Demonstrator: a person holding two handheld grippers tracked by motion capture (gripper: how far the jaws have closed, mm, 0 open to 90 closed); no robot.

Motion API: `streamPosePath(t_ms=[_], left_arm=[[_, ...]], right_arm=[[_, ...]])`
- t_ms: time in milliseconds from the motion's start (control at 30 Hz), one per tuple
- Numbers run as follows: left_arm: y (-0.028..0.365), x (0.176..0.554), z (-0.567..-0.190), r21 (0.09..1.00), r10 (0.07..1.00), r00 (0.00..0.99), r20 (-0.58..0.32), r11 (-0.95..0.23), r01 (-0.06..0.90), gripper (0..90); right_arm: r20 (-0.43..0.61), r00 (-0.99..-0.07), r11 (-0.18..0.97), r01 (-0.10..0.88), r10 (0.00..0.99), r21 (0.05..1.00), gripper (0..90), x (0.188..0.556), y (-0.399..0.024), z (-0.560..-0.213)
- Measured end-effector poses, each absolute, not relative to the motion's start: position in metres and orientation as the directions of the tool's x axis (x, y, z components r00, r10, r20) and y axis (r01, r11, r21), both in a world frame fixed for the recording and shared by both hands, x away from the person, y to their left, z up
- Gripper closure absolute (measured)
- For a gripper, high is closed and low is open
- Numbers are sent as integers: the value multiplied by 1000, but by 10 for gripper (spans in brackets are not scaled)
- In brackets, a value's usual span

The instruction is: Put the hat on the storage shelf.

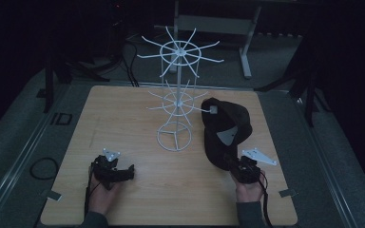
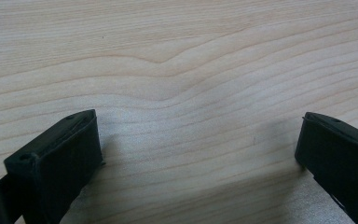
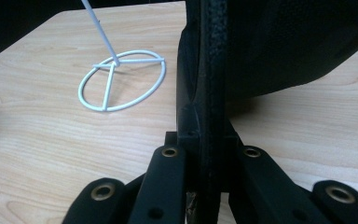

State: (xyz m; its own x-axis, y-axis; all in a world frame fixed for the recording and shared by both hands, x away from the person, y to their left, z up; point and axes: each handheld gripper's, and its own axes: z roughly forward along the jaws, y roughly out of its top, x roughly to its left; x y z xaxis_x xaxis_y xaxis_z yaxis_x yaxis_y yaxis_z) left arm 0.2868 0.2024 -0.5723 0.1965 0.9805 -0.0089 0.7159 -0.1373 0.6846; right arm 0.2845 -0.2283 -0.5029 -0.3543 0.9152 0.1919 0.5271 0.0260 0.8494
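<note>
The right gripper (image 1: 232, 163) has its jaws clenched on the brim edge of the dark cap (image 1: 225, 128), which stands on the worktop (image 1: 123, 118) just to the right of the white wire rack (image 1: 177, 102) and rises away from the jaws toward the rack's lower ring of hooks. The nearest hook tip reaches to the cap's upper part, so I judge the coming move is up and a little left toward the rack. The left gripper (image 1: 126, 172), on the rack's other side, rests with released jaws, holding nothing.
</note>
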Motion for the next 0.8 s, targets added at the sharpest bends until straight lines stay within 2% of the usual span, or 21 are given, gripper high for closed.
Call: streamPosePath(t_ms=[800], left_arm=[[202, 287, -572, 685, 980, 196, -10, -137, 716, 2]], right_arm=[[137, -367, 67, 492, 920, 868, 864, 303, -236, -486]])
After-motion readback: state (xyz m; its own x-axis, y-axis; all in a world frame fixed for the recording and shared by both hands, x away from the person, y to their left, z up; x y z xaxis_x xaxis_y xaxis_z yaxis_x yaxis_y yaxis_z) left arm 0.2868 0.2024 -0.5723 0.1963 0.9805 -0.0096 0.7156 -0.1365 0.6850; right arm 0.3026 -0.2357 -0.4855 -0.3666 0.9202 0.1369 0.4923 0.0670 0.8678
